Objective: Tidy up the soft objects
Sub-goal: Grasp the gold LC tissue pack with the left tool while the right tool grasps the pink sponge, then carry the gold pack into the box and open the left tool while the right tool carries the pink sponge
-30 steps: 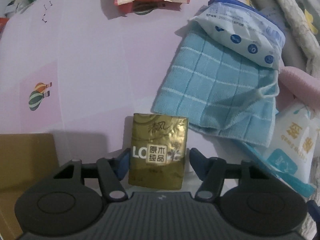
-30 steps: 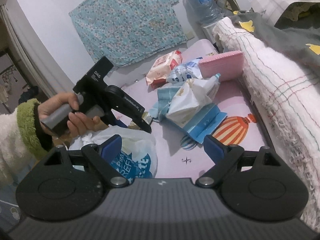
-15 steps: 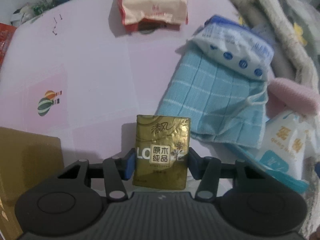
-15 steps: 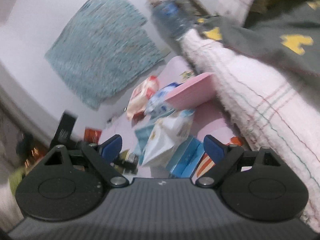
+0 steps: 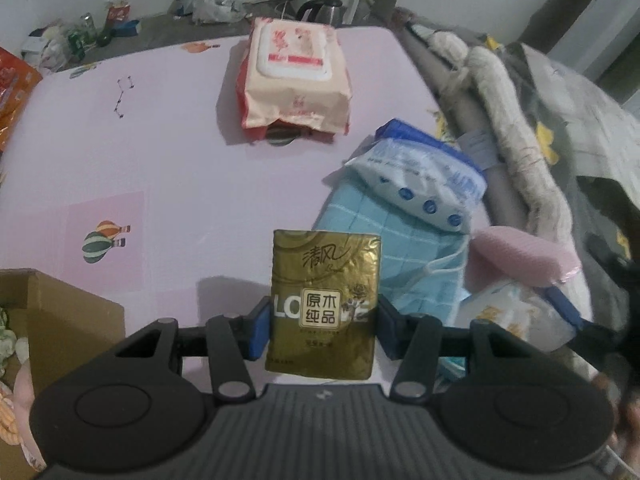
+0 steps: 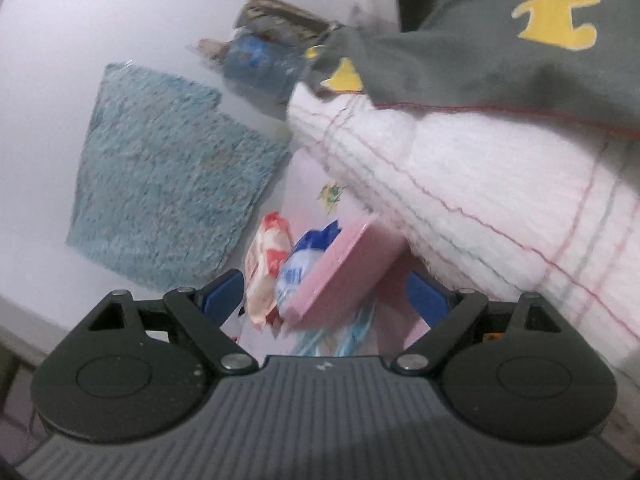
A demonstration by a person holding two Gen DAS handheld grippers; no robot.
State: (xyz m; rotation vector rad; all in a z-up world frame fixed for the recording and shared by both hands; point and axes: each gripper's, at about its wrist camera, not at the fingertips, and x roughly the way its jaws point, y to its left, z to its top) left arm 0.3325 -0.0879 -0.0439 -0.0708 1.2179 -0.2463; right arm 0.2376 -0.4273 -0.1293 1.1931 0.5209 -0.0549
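My left gripper (image 5: 322, 330) is clamped on a gold tissue pack (image 5: 323, 304): both blue pads (image 5: 258, 330) press flat against its sides, and the pack stands upright between them, clear of the pink sheet (image 5: 160, 152) below. Ahead of my left fingers lies a peach wet-wipe pack (image 5: 296, 80), well apart. Ahead and to the right, a light blue checked cloth (image 5: 384, 256) spreads just past the gold pack, with a blue-and-white wipe packet (image 5: 424, 184) resting on its far end. To the right of the cloth sits a pink sponge (image 5: 524, 256), and just beside it a white tissue bag (image 5: 512, 320). At my lower left is the corner of a cardboard box (image 5: 68, 320).

My right gripper (image 6: 326, 300) stands wide, with its blue fingertips (image 6: 426, 300) well apart and pressing on nothing. The view is rolled and blurred, so I can only say that the pink sponge (image 6: 348, 268) appears in the gap between my right fingers, a little beyond them; whether they touch it I cannot tell. Left of it in the same gap are the blue-and-white wipe packet (image 6: 298, 268) and the peach wet-wipe pack (image 6: 266, 260). A white fleecy blanket (image 6: 480, 192) rises to the right of my right fingers, with a grey cloth (image 6: 480, 52) lying over it.
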